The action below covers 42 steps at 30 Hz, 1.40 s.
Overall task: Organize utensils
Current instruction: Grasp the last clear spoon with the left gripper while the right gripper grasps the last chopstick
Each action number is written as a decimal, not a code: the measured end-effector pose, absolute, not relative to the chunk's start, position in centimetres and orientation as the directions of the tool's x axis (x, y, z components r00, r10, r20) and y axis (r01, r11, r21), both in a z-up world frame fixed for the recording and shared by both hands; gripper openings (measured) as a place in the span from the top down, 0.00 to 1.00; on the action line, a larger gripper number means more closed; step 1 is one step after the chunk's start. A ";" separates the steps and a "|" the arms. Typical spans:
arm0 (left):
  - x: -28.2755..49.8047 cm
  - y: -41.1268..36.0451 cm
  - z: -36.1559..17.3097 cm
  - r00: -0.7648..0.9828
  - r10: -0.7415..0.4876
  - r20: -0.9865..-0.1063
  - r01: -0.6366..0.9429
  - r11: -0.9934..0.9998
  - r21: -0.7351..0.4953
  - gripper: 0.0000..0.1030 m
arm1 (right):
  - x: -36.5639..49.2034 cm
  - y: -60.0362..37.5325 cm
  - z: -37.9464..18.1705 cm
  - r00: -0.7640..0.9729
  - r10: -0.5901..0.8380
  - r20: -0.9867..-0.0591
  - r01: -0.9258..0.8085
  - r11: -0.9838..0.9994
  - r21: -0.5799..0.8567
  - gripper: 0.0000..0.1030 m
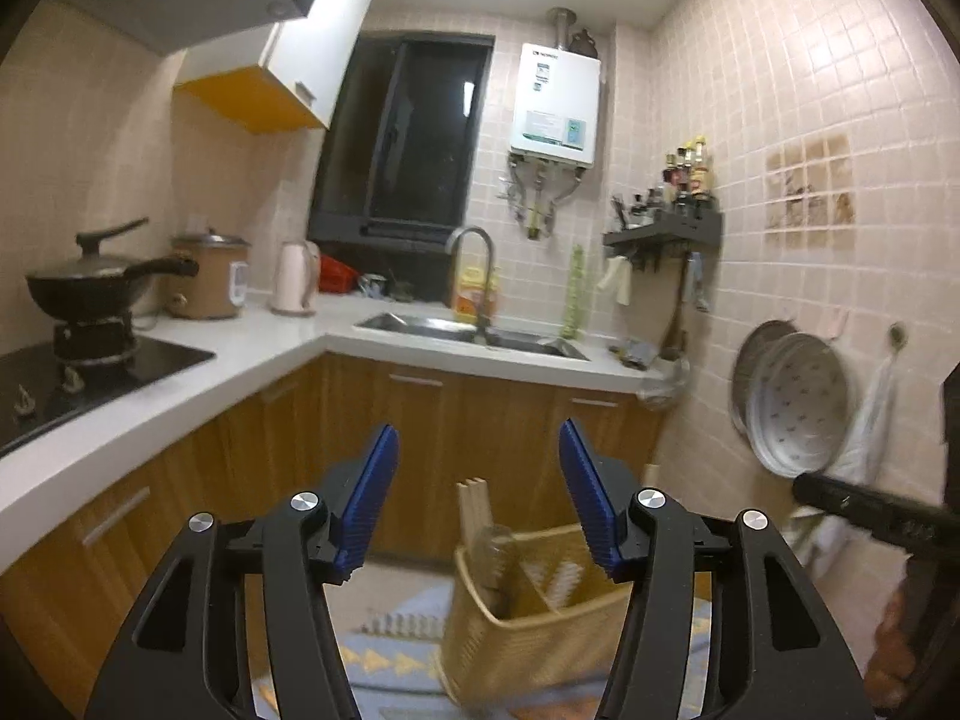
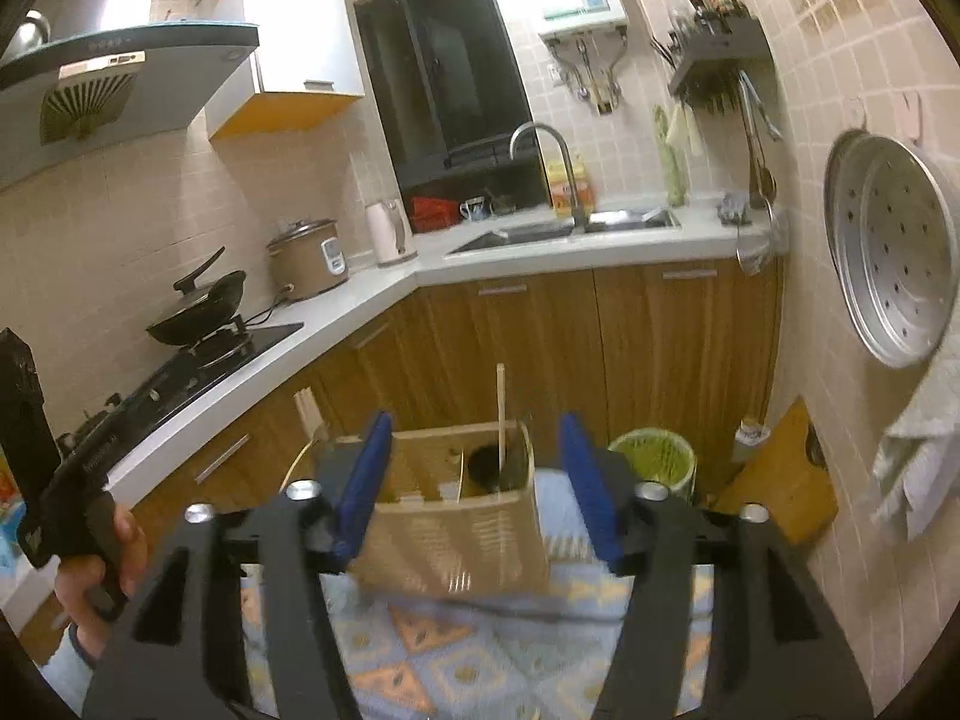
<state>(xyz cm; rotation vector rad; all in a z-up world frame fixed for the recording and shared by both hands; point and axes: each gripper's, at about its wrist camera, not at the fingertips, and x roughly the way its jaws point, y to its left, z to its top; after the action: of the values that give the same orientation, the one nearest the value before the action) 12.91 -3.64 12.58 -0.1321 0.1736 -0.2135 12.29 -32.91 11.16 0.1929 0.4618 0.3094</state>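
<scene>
A woven tan utensil holder (image 1: 540, 606) stands on a patterned blue and yellow cloth (image 2: 420, 660). In the left wrist view, pale wooden chopsticks (image 1: 474, 504) and a brush-like utensil (image 1: 495, 558) stick out of it. My left gripper (image 1: 478, 450) hovers above and short of the holder, its blue pads apart and nothing between them. In the right wrist view the holder (image 2: 456, 528) lies below my right gripper (image 2: 475, 426), which is open and empty. One thin stick (image 2: 501, 414) stands upright in a compartment beside a dark utensil (image 2: 489, 468). More chopsticks (image 2: 309, 414) lean at its left corner.
An L-shaped white counter (image 1: 252, 354) holds a wok (image 1: 90, 288), a rice cooker (image 1: 210, 276), a kettle (image 1: 294, 276) and a sink (image 1: 468, 330). On the floor stand a green wastebasket (image 2: 654, 456) and a wooden board (image 2: 780, 480). A hand (image 2: 96, 552) grips the left tool.
</scene>
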 end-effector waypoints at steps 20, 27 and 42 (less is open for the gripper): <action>13.0 -13.5 -1.5 0.442 -0.334 -0.833 0.485 0.870 -0.091 0.43 | 7.7 -32.9 -4.2 0.280 0.316 -0.906 -0.095 0.949 0.302 0.59; 14.0 -16.1 -5.6 0.416 -0.246 -0.875 0.477 0.879 -0.021 0.42 | 6.5 -31.4 -6.7 0.229 0.311 -0.922 -0.115 0.949 0.292 0.65; 13.6 -19.2 -7.5 0.456 -0.144 -0.878 0.480 0.871 0.107 0.42 | 4.8 -27.4 -7.5 0.322 0.101 -0.941 -0.233 0.972 0.025 0.70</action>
<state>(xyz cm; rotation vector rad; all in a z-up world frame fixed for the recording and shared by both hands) 13.61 -19.24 -7.50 0.3656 1.0312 -0.3956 4.83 -27.35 -7.47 -0.1227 1.2247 0.2198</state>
